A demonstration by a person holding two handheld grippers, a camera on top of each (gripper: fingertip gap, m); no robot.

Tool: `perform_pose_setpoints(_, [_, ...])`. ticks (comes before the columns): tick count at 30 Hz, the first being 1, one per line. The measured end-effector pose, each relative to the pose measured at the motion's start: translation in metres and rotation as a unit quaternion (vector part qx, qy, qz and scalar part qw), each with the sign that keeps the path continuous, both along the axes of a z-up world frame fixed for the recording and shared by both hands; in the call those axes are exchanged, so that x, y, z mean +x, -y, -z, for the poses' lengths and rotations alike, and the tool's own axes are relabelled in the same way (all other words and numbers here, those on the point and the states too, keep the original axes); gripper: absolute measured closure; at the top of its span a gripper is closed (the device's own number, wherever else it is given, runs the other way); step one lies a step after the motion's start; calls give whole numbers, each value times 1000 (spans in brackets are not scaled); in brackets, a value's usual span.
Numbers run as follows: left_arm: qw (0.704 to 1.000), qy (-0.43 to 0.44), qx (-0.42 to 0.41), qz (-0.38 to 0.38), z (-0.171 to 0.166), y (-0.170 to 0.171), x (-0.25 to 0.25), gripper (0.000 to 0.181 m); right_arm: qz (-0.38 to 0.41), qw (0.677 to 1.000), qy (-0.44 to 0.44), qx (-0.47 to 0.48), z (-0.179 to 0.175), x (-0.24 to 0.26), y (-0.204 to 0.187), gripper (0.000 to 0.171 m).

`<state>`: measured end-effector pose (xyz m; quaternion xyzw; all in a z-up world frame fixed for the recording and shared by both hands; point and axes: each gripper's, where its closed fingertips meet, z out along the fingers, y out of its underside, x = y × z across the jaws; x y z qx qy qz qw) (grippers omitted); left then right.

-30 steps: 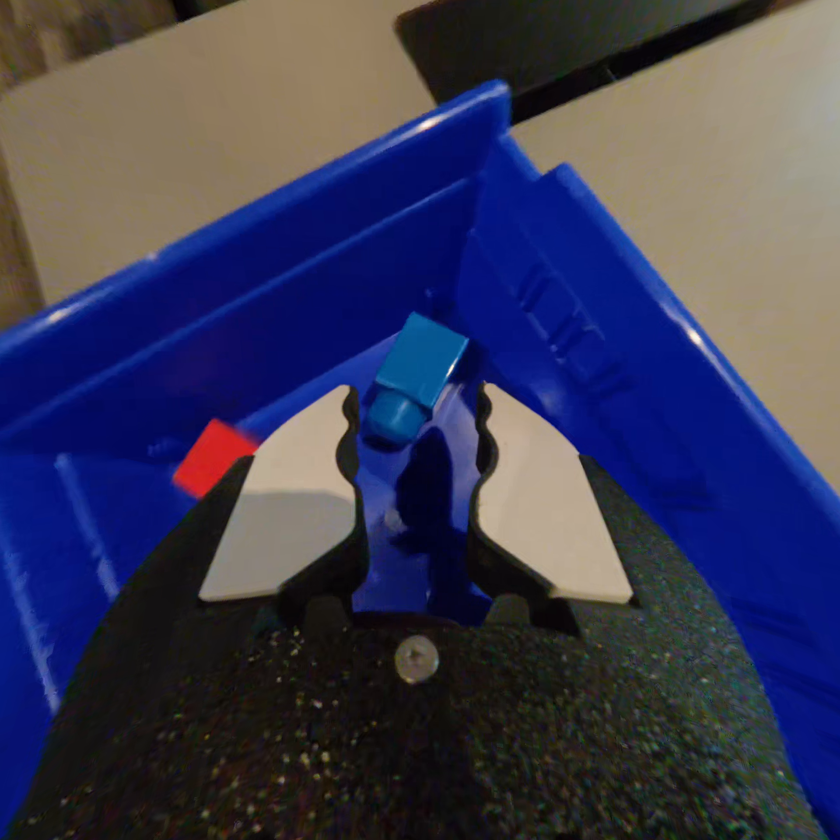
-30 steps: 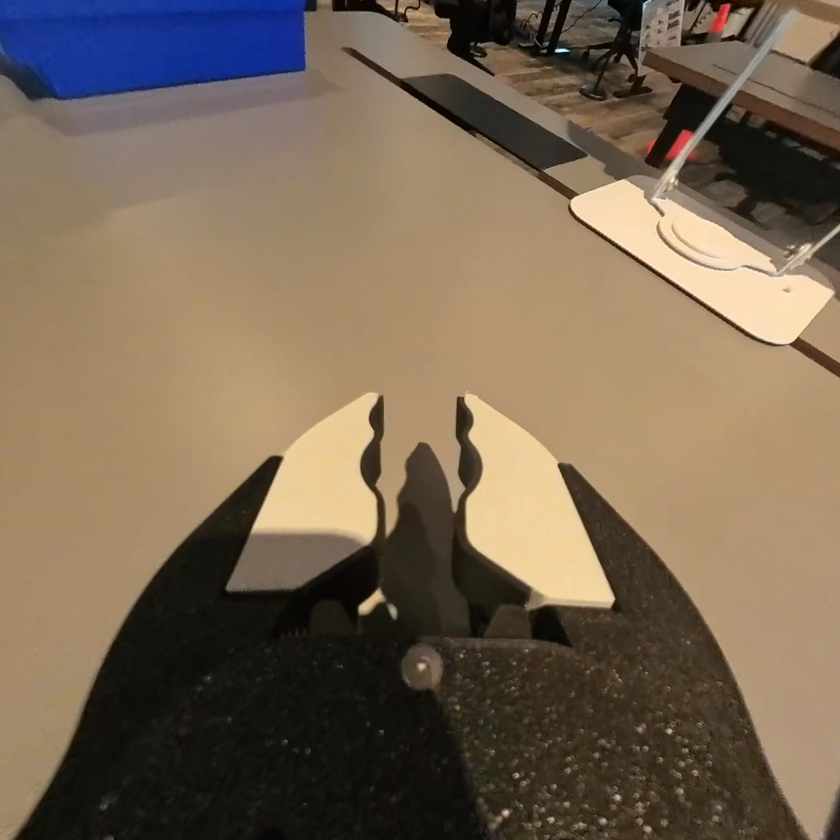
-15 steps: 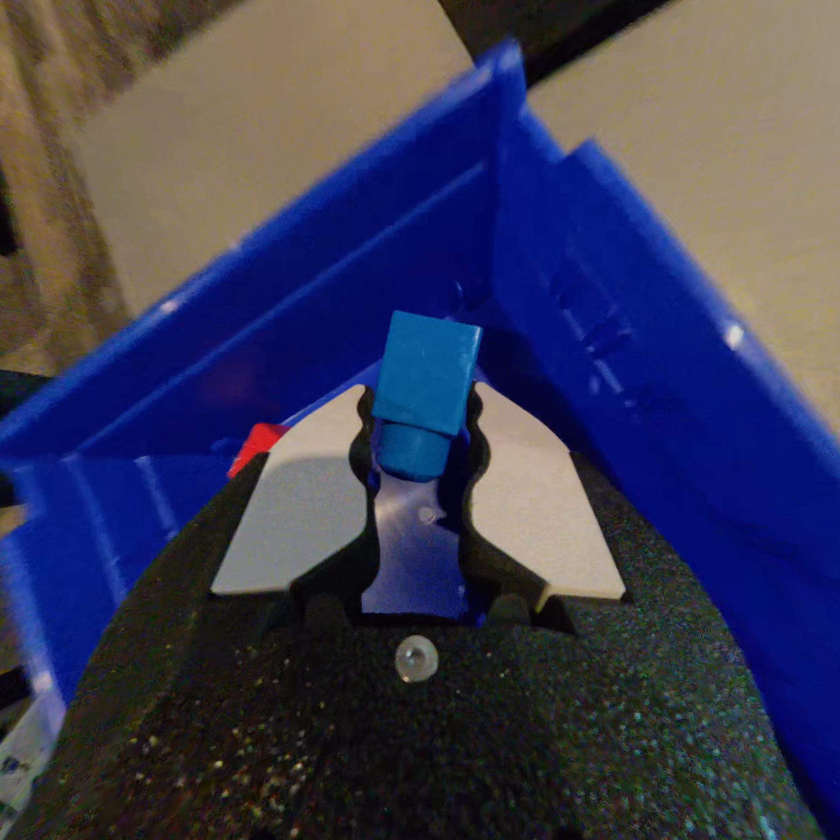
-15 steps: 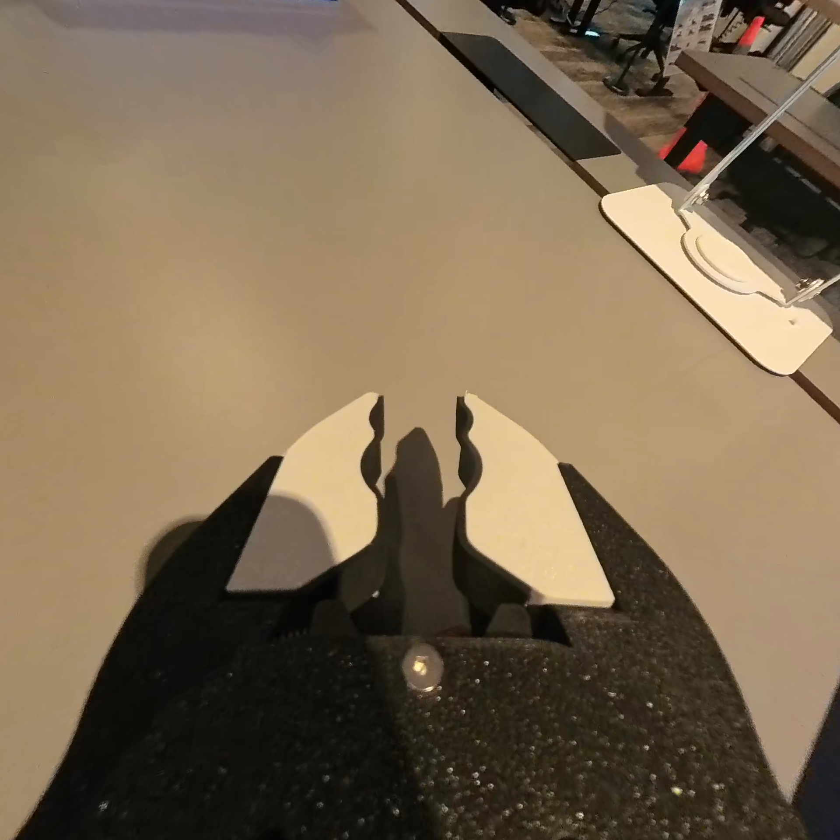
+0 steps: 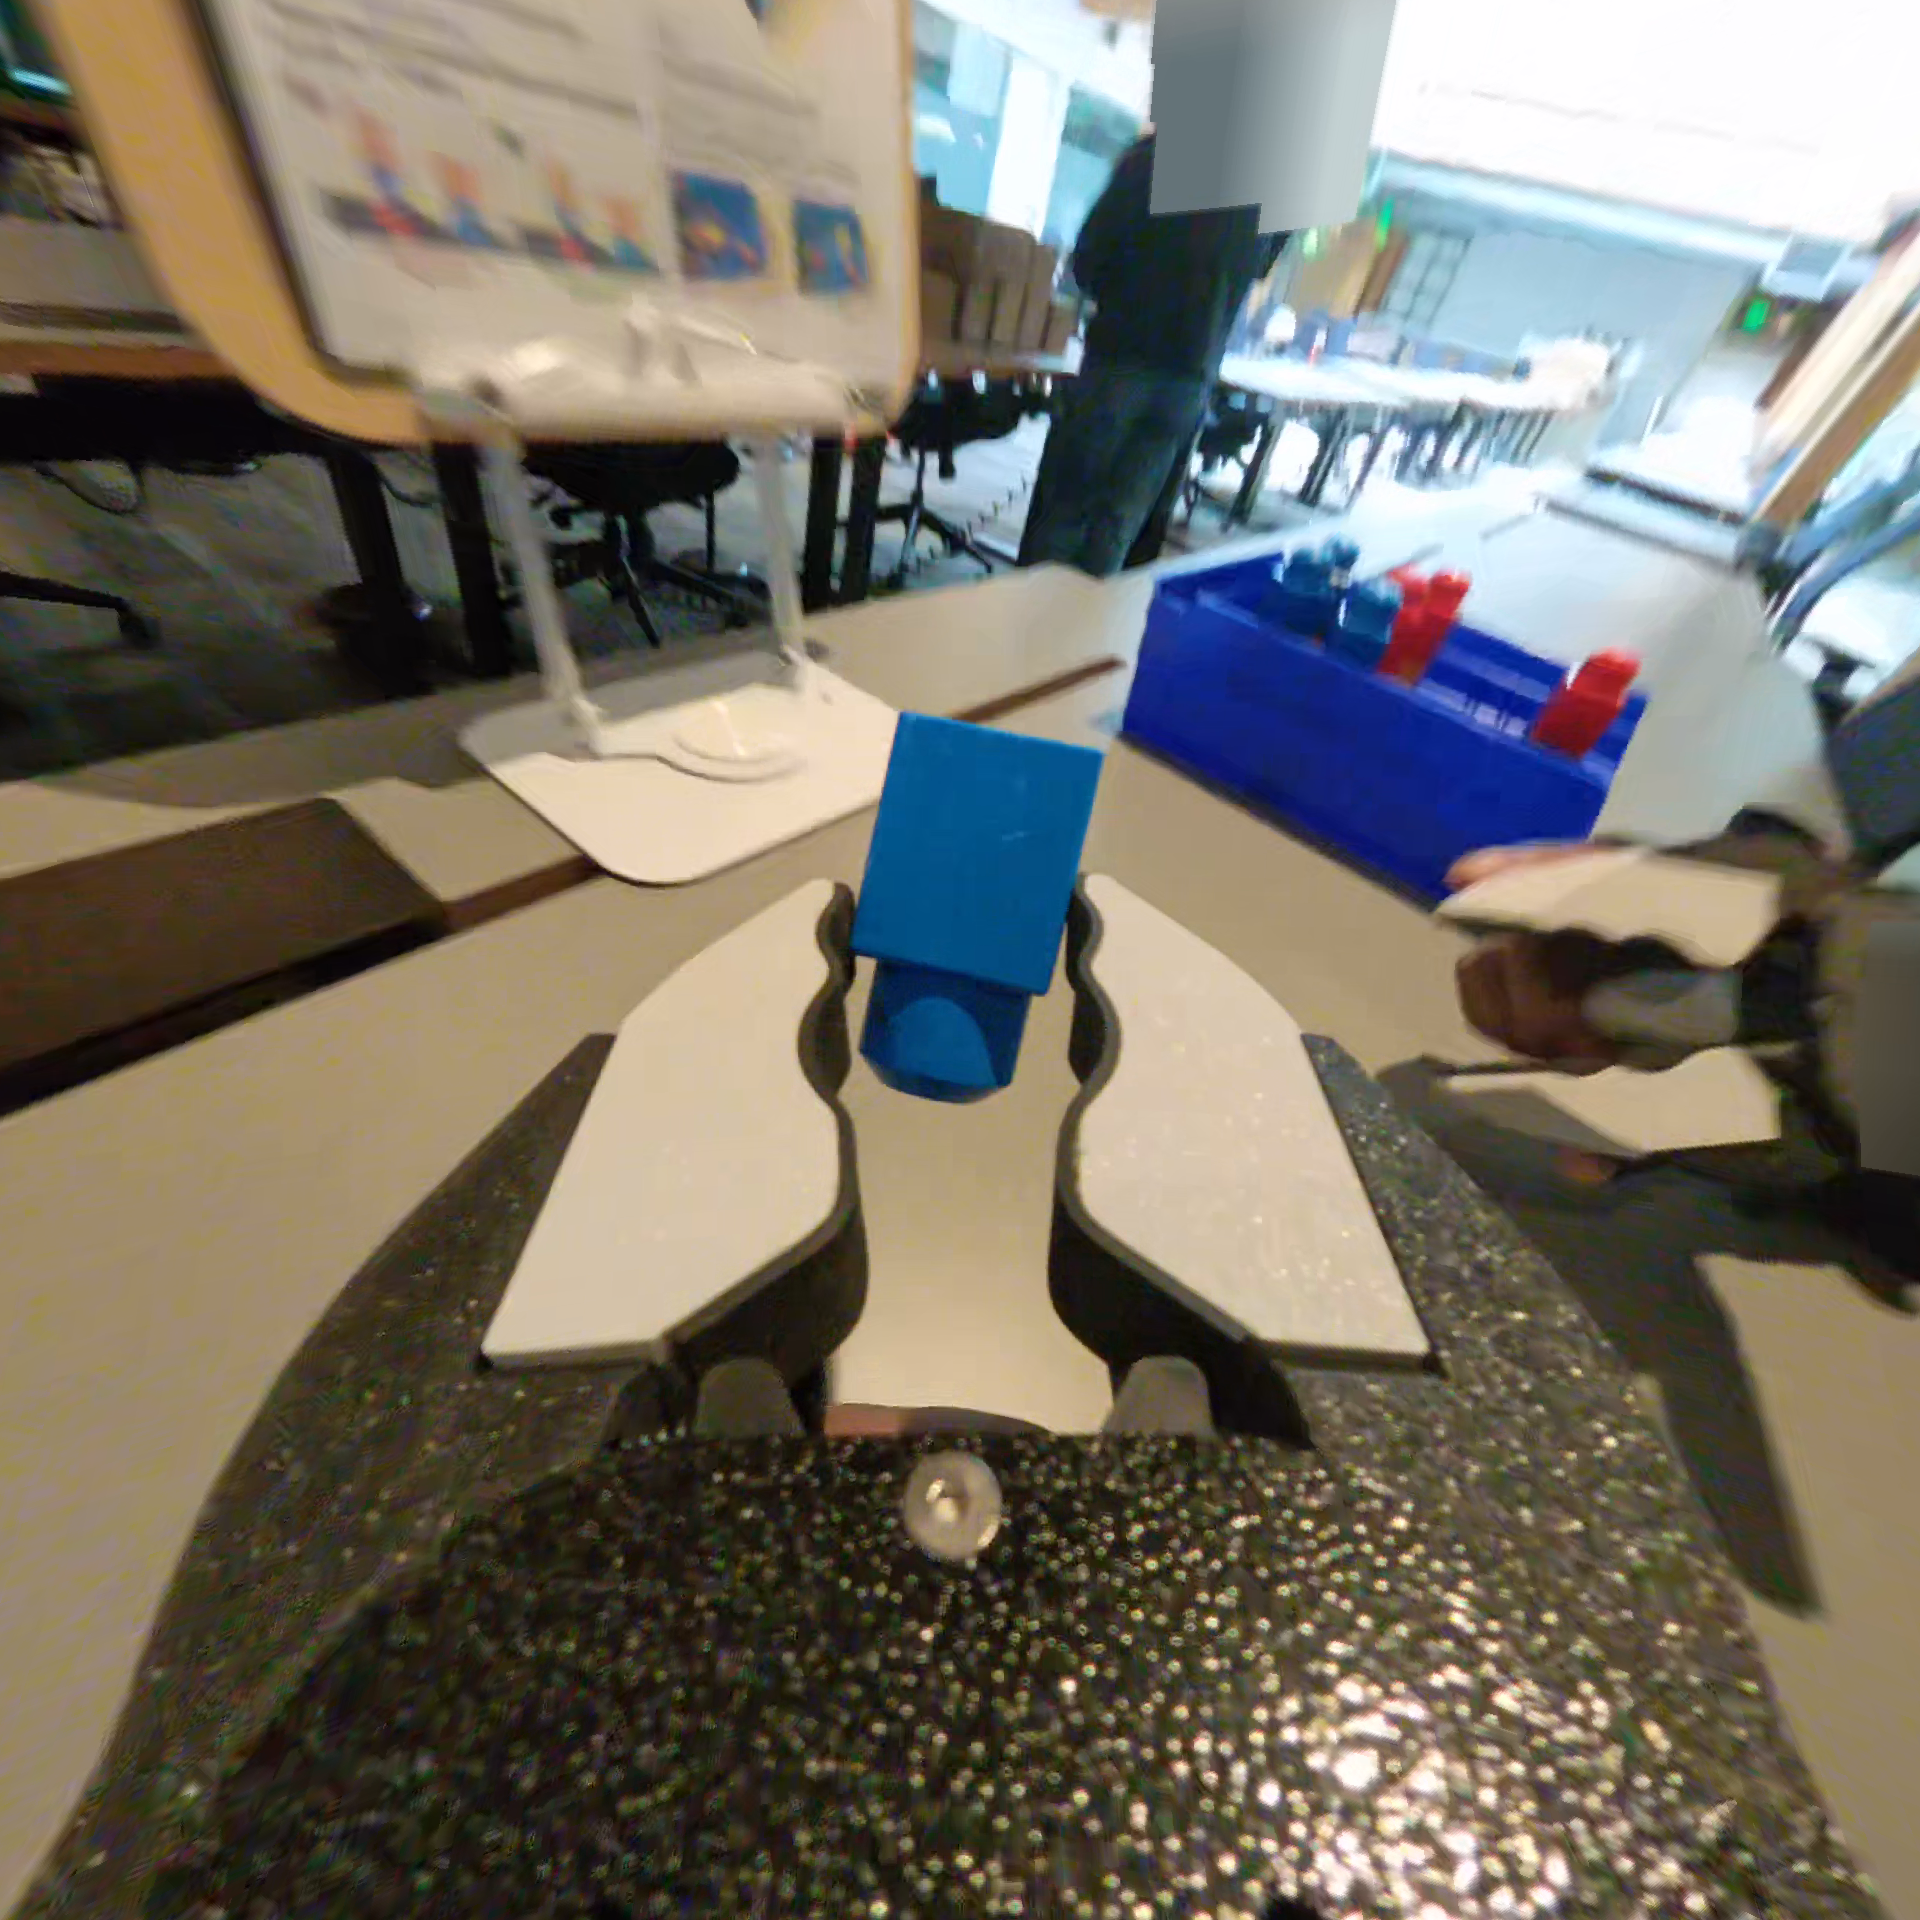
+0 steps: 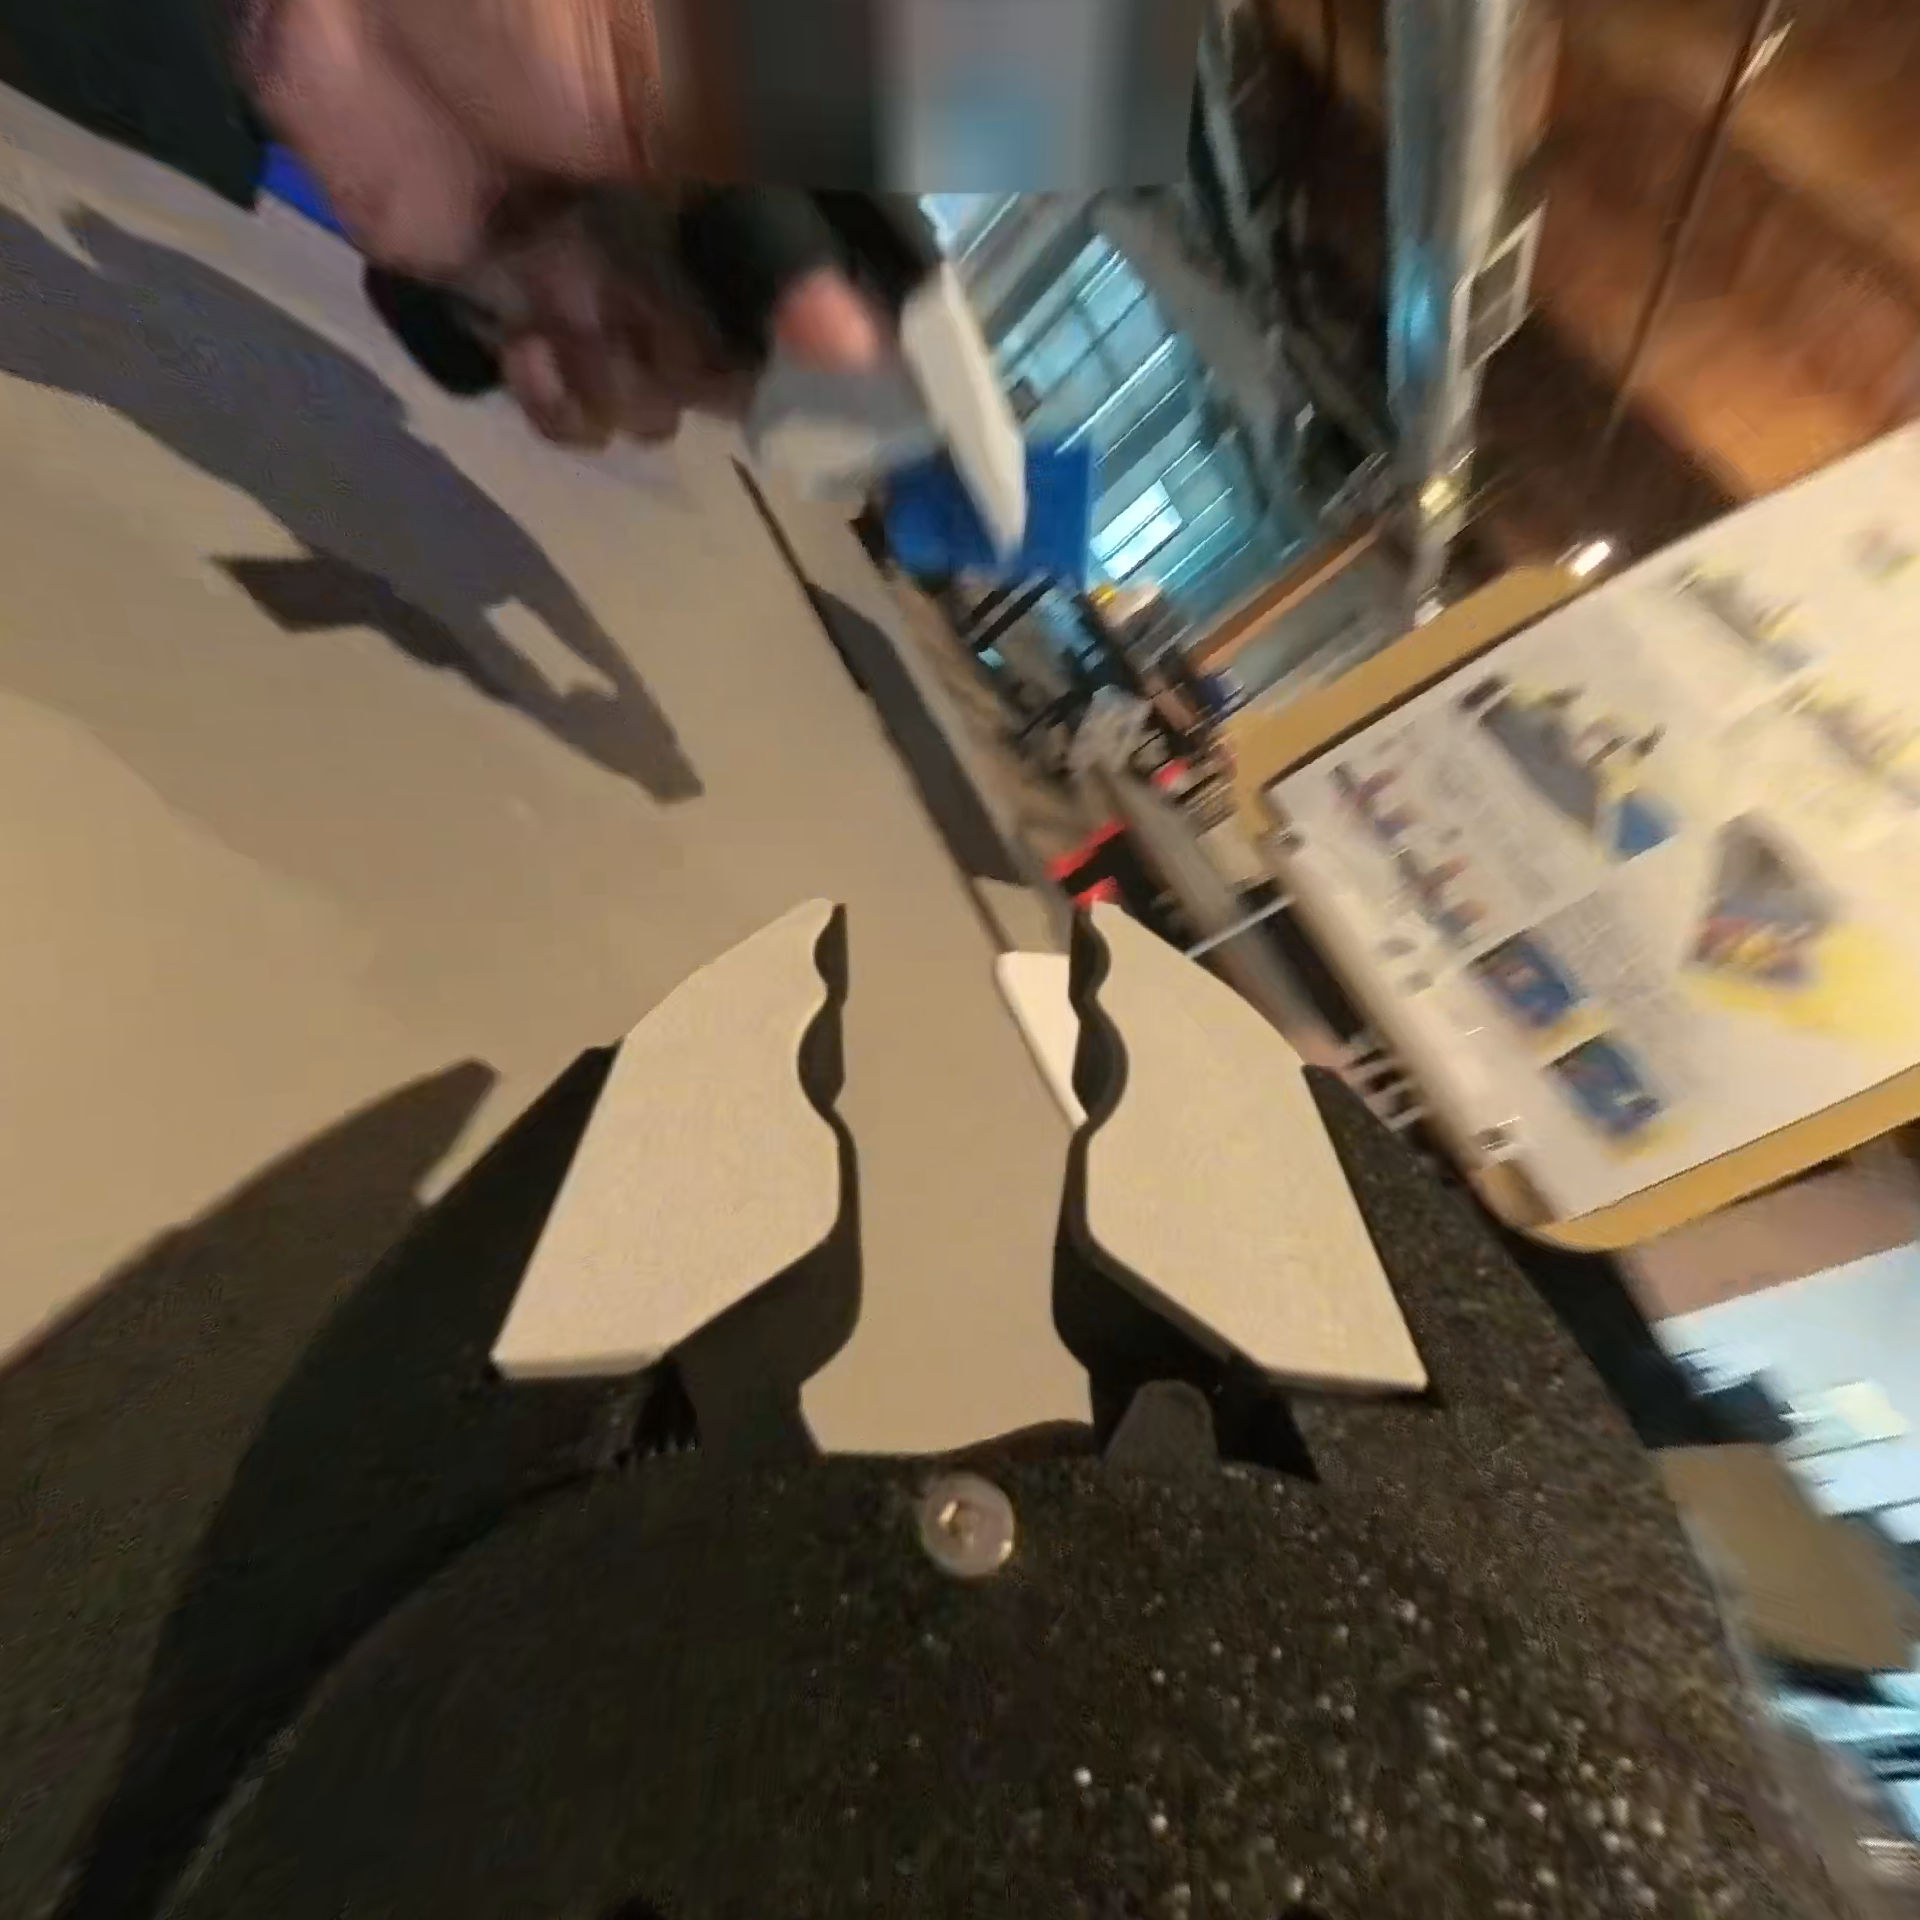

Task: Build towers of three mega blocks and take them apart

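Observation:
My left gripper (image 5: 951,909) is shut on a blue mega block (image 5: 971,862), stud end toward the camera, held above the grey table (image 5: 312,1122). The blue bin (image 5: 1351,758) stands far right on the table and holds several blue blocks (image 5: 1335,608) and red blocks (image 5: 1584,701). My right gripper (image 6: 961,920) is open and empty, tilted over the table. It also shows at the right of the left wrist view (image 5: 1610,966), held by a hand. The left gripper with the blue block (image 6: 940,514) shows blurred at the top of the right wrist view.
A white stand base (image 5: 686,779) with clear legs carries a sign board (image 5: 582,197) beyond the table seam; the board also shows in the right wrist view (image 6: 1621,894). A person (image 5: 1143,364) stands in the background among desks and chairs.
My left gripper closed on the blue block, lifted it out of the bin and swung over the table. My right gripper tilted and turned toward the left one, still open.

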<state>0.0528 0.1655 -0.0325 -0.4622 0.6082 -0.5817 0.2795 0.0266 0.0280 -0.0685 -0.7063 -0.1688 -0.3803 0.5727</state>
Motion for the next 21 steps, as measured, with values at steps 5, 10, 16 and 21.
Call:
perform_pose_setpoints(5, [984, 4, 176, 8, 65, 78, 19, 142, 22, 971, 237, -4, 10, -3, 13, 131])
perform_pose_setpoints(10, [964, 72, 256, 2, 66, 116, 17, 142, 32, 966, 256, -7, 9, 1, 18, 125])
perform_pose_setpoints(16, [909, 159, 384, -36, 61, 115, 12, 142, 37, 976, 215, -1, 9, 8, 21, 124])
perform_pose_setpoints(21, [811, 261, 523, -24, 55, 123, 1, 142, -35, 998, 26, 38, 8, -2, 21, 128])
